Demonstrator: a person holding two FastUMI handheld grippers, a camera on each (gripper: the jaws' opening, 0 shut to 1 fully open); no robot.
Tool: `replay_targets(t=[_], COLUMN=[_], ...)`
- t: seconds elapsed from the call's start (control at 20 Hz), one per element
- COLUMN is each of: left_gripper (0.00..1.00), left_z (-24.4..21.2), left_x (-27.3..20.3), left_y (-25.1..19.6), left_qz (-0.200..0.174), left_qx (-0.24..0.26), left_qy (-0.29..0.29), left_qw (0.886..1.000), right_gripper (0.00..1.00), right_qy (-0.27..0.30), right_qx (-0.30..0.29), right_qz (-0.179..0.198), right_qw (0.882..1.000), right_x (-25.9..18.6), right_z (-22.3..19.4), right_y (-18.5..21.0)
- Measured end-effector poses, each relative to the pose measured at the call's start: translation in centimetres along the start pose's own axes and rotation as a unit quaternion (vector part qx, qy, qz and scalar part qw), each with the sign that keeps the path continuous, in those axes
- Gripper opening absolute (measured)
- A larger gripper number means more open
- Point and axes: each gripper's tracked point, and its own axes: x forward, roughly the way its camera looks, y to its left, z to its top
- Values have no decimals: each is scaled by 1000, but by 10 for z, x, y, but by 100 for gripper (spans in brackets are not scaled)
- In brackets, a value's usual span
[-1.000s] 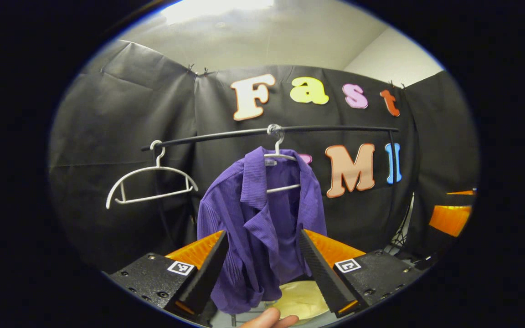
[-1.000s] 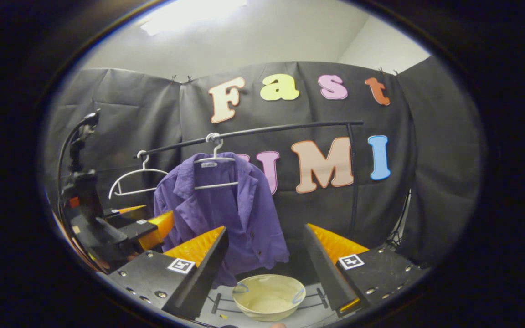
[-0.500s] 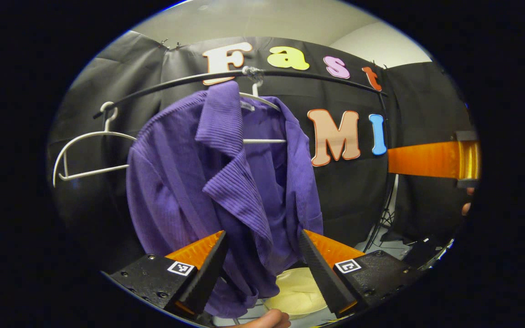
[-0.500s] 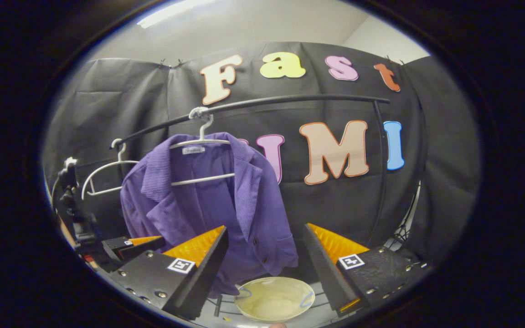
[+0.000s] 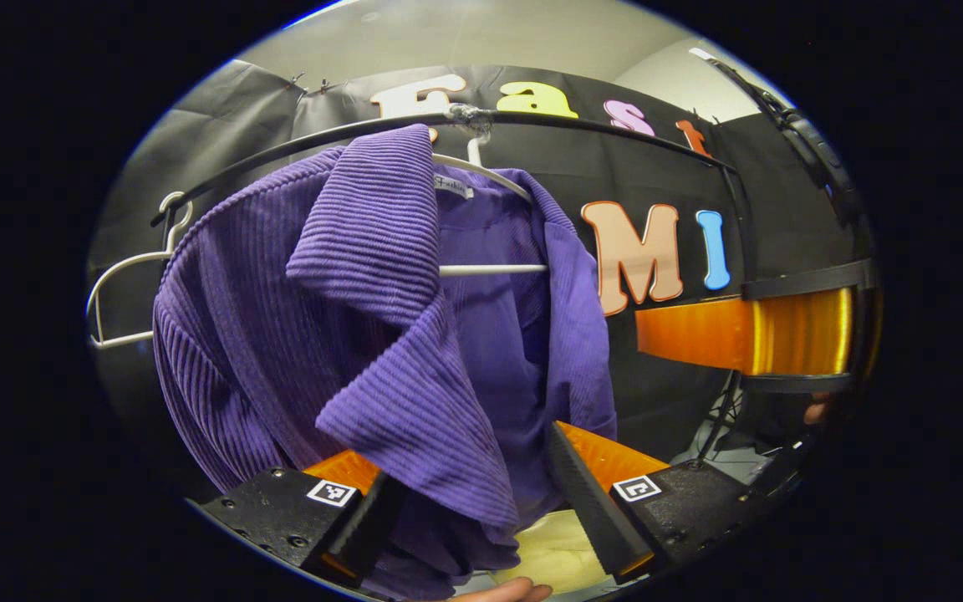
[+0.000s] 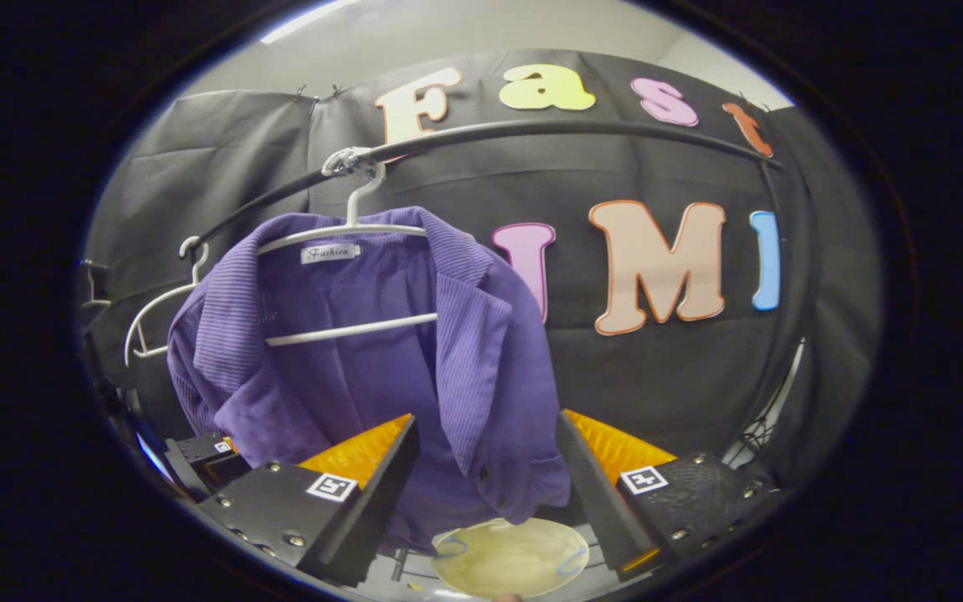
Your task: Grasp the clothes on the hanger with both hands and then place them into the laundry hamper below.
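**Both tools open at the hanging purple shirt**

The purple shirt [image 6: 381, 351] hangs on a white hanger [image 6: 348, 230] from the black rail [image 6: 532, 130], above the pale round hamper [image 6: 511, 568] on the floor. The left tool [image 5: 473, 502] is spread wide, with the shirt's ribbed lapel draped between its fingers and over the left one; neither visibly presses the cloth. The right tool [image 6: 486, 493] is also spread, its fingers flanking the shirt's lower front edge. An empty white hanger [image 5: 126, 276] hangs further along the rail.
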Motion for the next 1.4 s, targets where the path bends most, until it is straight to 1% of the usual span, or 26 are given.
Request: replay_targets(t=[0.05, 0.1, 0.15, 0.2, 0.3, 0.35, 0.5, 0.55, 0.7, 0.75, 0.8, 0.85, 0.9, 0.95, 1.05, 1.1, 1.15, 1.2, 1.25, 1.3, 1.35, 1.4], left_gripper=[97, 95, 95, 93, 93, 93, 76, 71, 71, 70, 65, 60, 56, 54, 47, 40, 33, 26, 19, 12, 5, 5], left_z=[1, 4, 7, 14, 25, 27, 33, 36, 40, 38, 36, 32, 30, 28, 28, 26, 23, 22, 27, 30, 30, 35], left_x=[2, 5, 5, 6, 7, 3, -3, -4, -2, -2, -2, -2, -3, -3, 1, 4, 4, -1, -2, -5, -12, -20], left_y=[1, 4, 8, 14, 23, 25, 37, 35, 27, 24, 23, 21, 21, 23, 17, 15, 12, 11, 9, 9, 12, 14], left_qz=[7, 16, 29, 47, 79, 88, 130, 136, 128, 127, 130, 134, 141, 151, 149, 137, 128, 126, 118, 114, 112, 110], left_qx=[0, 1, 0, -1, -3, -4, -10, -14, -28, -31, -31, -29, -25, -20, -7, -4, -12, -26, -38, -40, -35, -27], left_qy=[2, 3, 3, -4, -17, -20, -25, -29, -19, -12, -5, 0, 3, 4, 7, 17, 28, 34, 28, 26, 39, 35], left_qw=[1000, 1000, 1000, 999, 997, 996, 991, 990, 991, 991, 991, 991, 990, 988, 989, 990, 991, 991, 992, 992, 992, 993], right_gripper=[99, 100, 99, 99, 99, 100, 98, 98, 99, 99, 92, 93, 82, 75, 76, 63, 51, 37, 23, 10, 5, 5], right_qy=[4, 14, 23, 27, 23, 23, 56, 56, 32, 26, 19, 17, 18, 25, 26, 29, 38, 43, 41, 37, 28, 20], right_qx=[4, 4, 2, -1, 1, 8, 39, 35, -33, -55, -67, -69, -62, -48, -25, -15, -11, -7, 3, 1, -7, -18], right_qz=[21, 46, 69, 83, 103, 105, 96, 98, 79, 77, 83, 84, 81, 82, 74, 74, 81, 86, 107, 120, 113, 107], right_qw=[1000, 999, 997, 996, 994, 994, 993, 993, 996, 995, 994, 994, 995, 995, 997, 997, 996, 995, 993, 992, 993, 994], right_x=[10, 22, 32, 43, 63, 73, 98, 100, 104, 103, 104, 105, 105, 106, 114, 119, 124, 128, 126, 122, 124, 125], right_z=[0, -3, -4, -3, 5, 9, 5, 3, 7, 9, 11, 9, 9, 7, 14, 20, 21, 24, 27, 28, 32, 35], right_y=[6, 14, 22, 25, 28, 31, 32, 34, 27, 24, 25, 23, 20, 17, 7, 4, 3, 2, 7, 9, 5, 1])
